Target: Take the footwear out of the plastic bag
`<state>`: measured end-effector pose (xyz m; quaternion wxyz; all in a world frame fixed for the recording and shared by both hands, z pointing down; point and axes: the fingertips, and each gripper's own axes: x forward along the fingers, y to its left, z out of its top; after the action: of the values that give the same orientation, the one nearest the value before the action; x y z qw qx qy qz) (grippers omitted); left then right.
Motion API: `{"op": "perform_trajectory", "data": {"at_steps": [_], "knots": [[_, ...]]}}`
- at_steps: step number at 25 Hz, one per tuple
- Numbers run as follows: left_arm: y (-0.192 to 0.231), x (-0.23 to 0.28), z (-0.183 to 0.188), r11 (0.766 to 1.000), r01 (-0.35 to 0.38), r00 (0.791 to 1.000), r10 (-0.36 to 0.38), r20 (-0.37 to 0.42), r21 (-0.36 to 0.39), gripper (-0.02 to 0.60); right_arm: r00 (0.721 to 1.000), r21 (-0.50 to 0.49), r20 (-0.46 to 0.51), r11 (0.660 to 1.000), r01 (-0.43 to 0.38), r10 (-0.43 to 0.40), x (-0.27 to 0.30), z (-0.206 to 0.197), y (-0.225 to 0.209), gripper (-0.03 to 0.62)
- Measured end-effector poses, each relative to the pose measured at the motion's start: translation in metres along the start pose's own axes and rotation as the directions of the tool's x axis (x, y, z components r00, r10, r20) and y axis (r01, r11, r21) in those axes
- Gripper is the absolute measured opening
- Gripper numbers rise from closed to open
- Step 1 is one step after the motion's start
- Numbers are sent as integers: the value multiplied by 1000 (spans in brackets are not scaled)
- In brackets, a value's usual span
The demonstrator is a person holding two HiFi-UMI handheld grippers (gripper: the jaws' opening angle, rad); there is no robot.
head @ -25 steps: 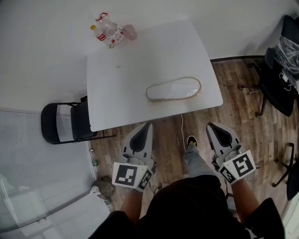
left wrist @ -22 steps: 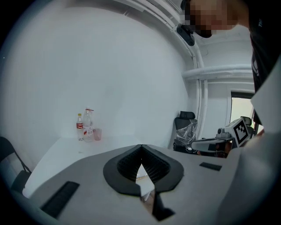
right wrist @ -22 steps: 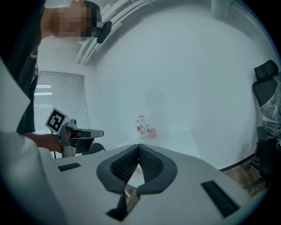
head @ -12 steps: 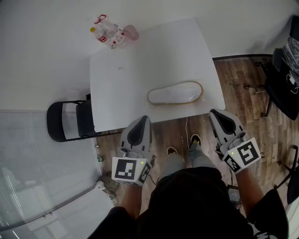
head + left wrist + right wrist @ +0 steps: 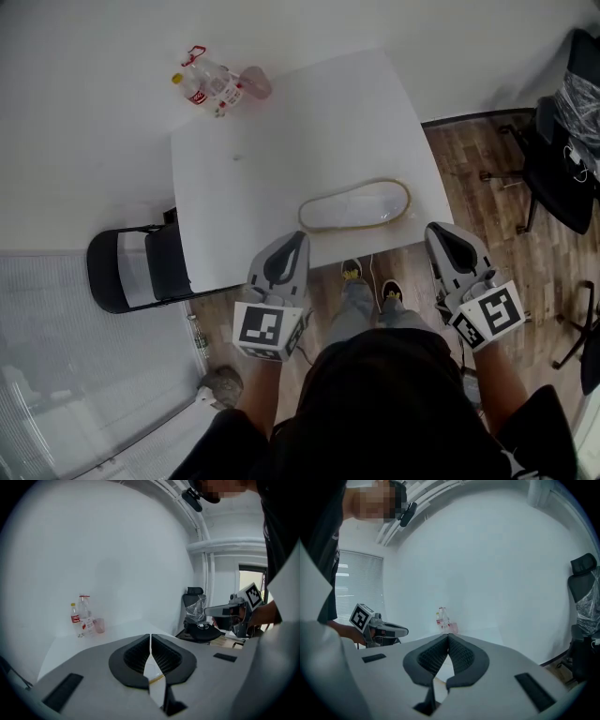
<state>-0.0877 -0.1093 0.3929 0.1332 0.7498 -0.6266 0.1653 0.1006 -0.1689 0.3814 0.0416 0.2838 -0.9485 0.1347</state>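
Observation:
A pale slipper in a clear plastic bag [image 5: 356,205] lies near the front edge of the white table [image 5: 281,141] in the head view. My left gripper [image 5: 292,240] hangs at that front edge, just left of the bag, jaws shut and empty. My right gripper [image 5: 437,231] is off the table's front right corner, over the floor, also shut with nothing in it. In the left gripper view a sliver of the bag [image 5: 157,678] shows below the closed jaws [image 5: 150,639]. The right gripper view shows its jaws [image 5: 448,641] pressed together, with the left gripper [image 5: 389,631] off to the left.
Plastic bottles and a pink cup [image 5: 220,82] stand at the table's far left corner. A black folding chair [image 5: 141,267] sits left of the table. Black office chairs [image 5: 562,141] stand on the wooden floor [image 5: 487,216] at the right. The person's feet [image 5: 367,279] are under the table's front edge.
Both grippers have come forward toward the table; the left one now reaches its front edge. The person has stepped closer, feet now under the table's edge.

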Motion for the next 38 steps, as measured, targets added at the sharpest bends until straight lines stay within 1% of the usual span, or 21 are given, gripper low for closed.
{"op": "perform_trajectory", "data": {"at_steps": [5, 6, 8, 9, 10, 12, 14, 16, 18, 20, 21, 23, 25, 26, 28, 30, 31, 32, 33, 34, 38], "knots": [[32, 26, -24, 989, 79, 995, -70, -69, 127, 24, 998, -7, -12, 998, 60, -60, 20, 4, 1, 15], [37, 31, -32, 985, 100, 992, -87, -96, 141, 45, 997, -7, -14, 997, 71, -71, 24, 4, 1, 15], [47, 40, -54, 977, 149, 978, -123, -169, 151, 193, 996, -5, -23, 996, 90, -90, 30, 2, 2, 14], [53, 44, -66, 974, 172, 968, -139, -207, 149, 252, 995, -4, -29, 995, 99, -99, 32, 0, 2, 15], [57, 48, -78, 970, 194, 958, -155, -241, 148, 294, 994, -3, -37, 994, 108, -108, 35, -2, 3, 15], [63, 58, -98, 958, 243, 938, -191, -289, 153, 361, 991, -3, -52, 993, 122, -122, 40, -6, 4, 15], [62, 70, -113, 937, 311, 913, -248, -324, 161, 406, 989, -6, -67, 991, 132, -132, 47, -9, 5, 15], [58, 85, -127, 906, 392, 876, -316, -364, 158, 434, 987, -13, -76, 990, 140, -141, 55, -10, 6, 15], [56, 99, -142, 870, 470, 823, -372, -429, 148, 442, 985, -22, -81, 988, 152, -153, 61, -10, 7, 15], [52, 113, -155, 824, 550, 752, -420, -508, 132, 442, 982, -29, -86, 985, 168, -170, 63, -10, 5, 15], [50, 119, -162, 799, 589, 711, -441, -548, 120, 442, 979, -31, -90, 983, 178, -181, 63, -12, 4, 15], [46, 131, -176, 753, 651, 621, -460, -635, 91, 442, 974, -34, -101, 979, 200, -203, 62, -15, 1, 15], [44, 142, -188, 713, 698, 528, -450, -720, 65, 448, 969, -37, -107, 974, 222, -225, 61, -16, -3, 15], [43, 146, -193, 695, 717, 489, -441, -753, 58, 451, 966, -37, -105, 972, 232, -234, 61, -15, -5, 15], [39, 152, -199, 663, 747, 431, -421, -798, 54, 451, 963, -37, -99, 968, 248, -250, 61, -14, -7, 15], [36, 150, -205, 638, 768, 388, -394, -833, 57, 453, 959, -40, -100, 964, 263, -266, 58, -16, -8, 15], [35, 148, -207, 630, 774, 375, -380, -845, 60, 453, 957, -40, -101, 962, 270, -273, 57, -18, -8, 15], [34, 147, -208, 626, 776, 372, -369, -852, 68, 453, 955, -37, -102, 960, 276, -279, 56, -19, -8, 15], [33, 148, -209, 626, 775, 379, -357, -854, 82, 453, 954, -34, -101, 959, 280, -282, 56, -20, -8, 15], [33, 148, -210, 628, 771, 393, -341, -854, 105, 453, 953, -32, -102, 959, 283, -285, 56, -21, -8, 15], [33, 151, -217, 639, 739, 472, -269, -840, 211, 453, 952, -27, -97, 957, 290, -292, 55, -24, -7, 15]]}}
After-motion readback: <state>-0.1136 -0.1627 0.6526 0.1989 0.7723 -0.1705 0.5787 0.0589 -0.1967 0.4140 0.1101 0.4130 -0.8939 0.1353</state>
